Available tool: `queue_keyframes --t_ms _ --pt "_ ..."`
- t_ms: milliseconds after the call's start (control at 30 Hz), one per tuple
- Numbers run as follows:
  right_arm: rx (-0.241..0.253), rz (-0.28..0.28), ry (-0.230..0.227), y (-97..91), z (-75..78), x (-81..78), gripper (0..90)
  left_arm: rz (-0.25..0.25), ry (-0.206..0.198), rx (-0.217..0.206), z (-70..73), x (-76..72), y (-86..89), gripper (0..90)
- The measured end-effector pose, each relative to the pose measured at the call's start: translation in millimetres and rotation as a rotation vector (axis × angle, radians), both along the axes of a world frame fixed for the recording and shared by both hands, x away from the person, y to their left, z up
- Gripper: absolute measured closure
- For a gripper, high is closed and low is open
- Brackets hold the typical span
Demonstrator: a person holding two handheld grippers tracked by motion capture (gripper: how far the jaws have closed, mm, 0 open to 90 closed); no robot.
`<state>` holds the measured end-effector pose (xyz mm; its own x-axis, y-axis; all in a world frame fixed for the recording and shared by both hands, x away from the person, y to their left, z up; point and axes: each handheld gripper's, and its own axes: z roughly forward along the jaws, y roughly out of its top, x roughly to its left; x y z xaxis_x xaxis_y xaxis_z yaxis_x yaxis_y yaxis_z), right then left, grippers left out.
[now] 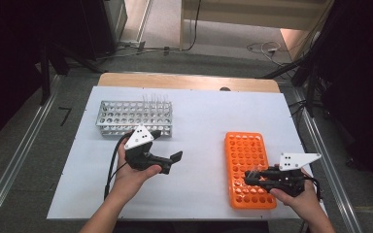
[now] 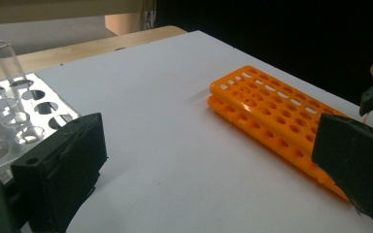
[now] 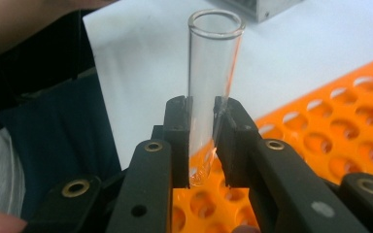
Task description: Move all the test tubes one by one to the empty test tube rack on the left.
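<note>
Hand-held gripper (image 3: 203,145) round upright (mouth-up) tube (image 3: 211,87)

Clear, glossy glass test tube (image 3: 212,82), smooth as ice, against the matt black plastic tongs (image 3: 204,145). Below, the orange plastic rack (image 1: 247,167) has a soft sheen. The silvery perforated metal rack (image 1: 133,118) glints; the white table (image 1: 199,121) sheet looks smooth and matt.

A white sheet (image 1: 199,121) covers a wooden table (image 1: 184,81); a metal rack (image 1: 126,119) stands toward its far left with clear tubes (image 1: 156,100) upright; cables (image 1: 264,48) trail across the floor beyond.
</note>
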<state>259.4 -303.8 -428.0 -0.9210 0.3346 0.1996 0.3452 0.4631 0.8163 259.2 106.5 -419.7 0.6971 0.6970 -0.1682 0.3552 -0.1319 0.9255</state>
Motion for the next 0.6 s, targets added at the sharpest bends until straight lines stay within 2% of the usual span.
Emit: queue_keyframes --t_ms 167,333,467,600 --pt "0.022 -0.019 -0.021 18.5 11.3 -1.9 73.7 -0.052 -0.015 -0.014 7.2 -5.1 -10.4 0.6" --pt "0.03 -0.02 -0.023 40.5 14.2 -1.8 73.7 -0.11 -0.024 -0.033 12.3 -10.5 -24.6 4.2" --pt "0.021 -0.02 -0.019 56.2 13.4 -1.2 73.7 -0.155 -0.03 -0.045 14.1 -13.8 -35.8 11.1" --pt "0.011 -0.013 -0.017 70.7 11.0 -1.0 73.8 -0.185 -0.032 -0.035 14.3 -17.4 -50.3 17.6"
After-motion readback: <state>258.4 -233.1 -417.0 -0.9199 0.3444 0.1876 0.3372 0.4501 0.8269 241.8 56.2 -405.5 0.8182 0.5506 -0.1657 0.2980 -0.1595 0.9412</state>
